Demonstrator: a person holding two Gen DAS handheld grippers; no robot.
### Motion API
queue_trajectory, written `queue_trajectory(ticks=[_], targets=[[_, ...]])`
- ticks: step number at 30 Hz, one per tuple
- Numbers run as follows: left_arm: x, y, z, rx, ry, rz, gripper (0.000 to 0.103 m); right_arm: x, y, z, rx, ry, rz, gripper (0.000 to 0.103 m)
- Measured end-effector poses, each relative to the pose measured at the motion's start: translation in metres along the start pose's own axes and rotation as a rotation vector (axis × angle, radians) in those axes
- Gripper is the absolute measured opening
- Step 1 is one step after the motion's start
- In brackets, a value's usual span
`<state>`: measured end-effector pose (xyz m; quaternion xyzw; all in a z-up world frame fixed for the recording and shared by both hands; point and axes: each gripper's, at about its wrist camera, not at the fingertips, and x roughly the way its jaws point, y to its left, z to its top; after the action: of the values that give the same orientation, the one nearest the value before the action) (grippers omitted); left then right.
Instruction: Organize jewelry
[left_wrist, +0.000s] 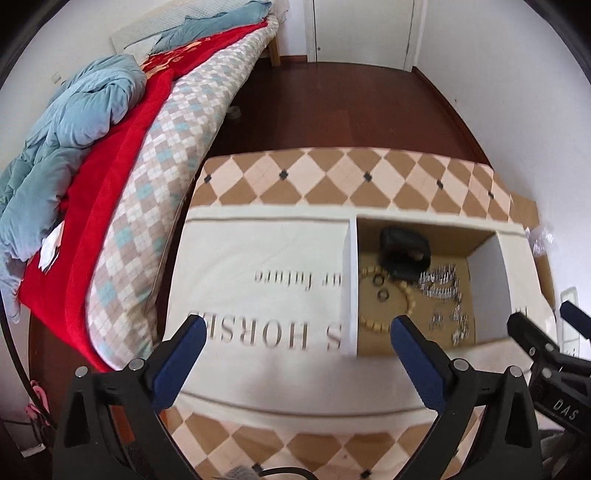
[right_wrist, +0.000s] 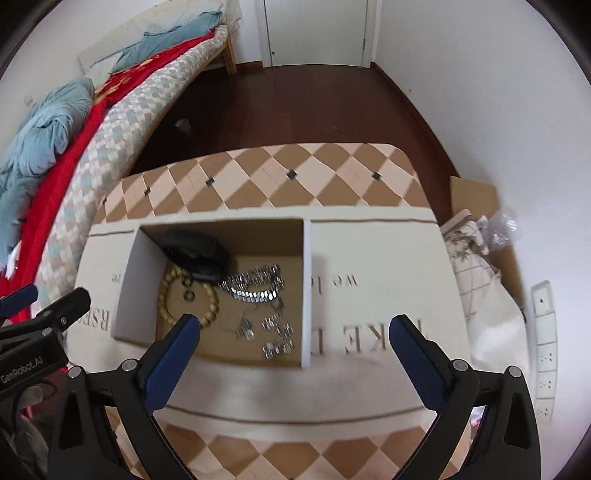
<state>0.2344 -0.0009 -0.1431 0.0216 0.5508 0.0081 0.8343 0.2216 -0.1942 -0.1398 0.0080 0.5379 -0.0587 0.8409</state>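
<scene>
Left view, box: open cardboard box (left_wrist: 413, 291) sits on a cream cloth (left_wrist: 258, 258) toward the right edge of the checked surface (left_wrist: 332, 173), so the jewelry is gathered in one spot
Left view, jewelry: bead bracelet (left_wrist: 402, 295), two rings (left_wrist: 380, 286), silver chain (left_wrist: 443, 288) and a black pouch (left_wrist: 404, 251) all lie loose on the box floor, unsorted
Left view, left gripper (left_wrist: 295, 328): wide open, holding nothing, hovering above the cloth left of the box; its right finger hangs over the box's near edge
Left view, pose: held level and pointed forward, likely waiting to steady the box
Right view, box (right_wrist: 221, 288): seen from nearer its right wall; bracelet (right_wrist: 177, 295) left, chain (right_wrist: 255, 288) middle, pouch (right_wrist: 199, 251) at the back
Right view, right gripper (right_wrist: 295, 328): jaws spread wide, empty, poised over the box's near right corner above small silver pieces (right_wrist: 277, 336)
Right view, pose: angled down toward the box, probably ready to pick a first piece
Progress: sorting looks barely begun
</scene>
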Motion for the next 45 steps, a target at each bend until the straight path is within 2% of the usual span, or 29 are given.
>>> queue_trajectory(ticks=[7, 11, 20, 29, 38, 45], targets=[[-0.039, 0.001, -0.023, -0.013, -0.04, -0.032, 0.102, -0.04, -0.004, -0.02, 0.014, -0.036, -0.028, 0.103], [-0.075, 0.003, -0.034, -0.024, -0.095, -0.035, 0.102, -0.08, -0.008, -0.03, 0.015, -0.079, -0.035, 0.103], [-0.173, 0.006, -0.067, -0.04, -0.227, -0.062, 0.102, -0.191, -0.008, -0.058, -0.009, -0.238, -0.039, 0.103], [-0.247, 0.01, -0.095, -0.051, -0.305, -0.096, 0.102, -0.275, -0.012, -0.087, -0.011, -0.326, -0.01, 0.103], [-0.296, 0.011, -0.121, -0.046, -0.34, -0.126, 0.102, -0.325, -0.013, -0.115, -0.01, -0.362, 0.004, 0.103], [-0.309, 0.007, -0.13, -0.034, -0.337, -0.145, 0.102, -0.344, -0.011, -0.128, -0.017, -0.376, 0.005, 0.103]])
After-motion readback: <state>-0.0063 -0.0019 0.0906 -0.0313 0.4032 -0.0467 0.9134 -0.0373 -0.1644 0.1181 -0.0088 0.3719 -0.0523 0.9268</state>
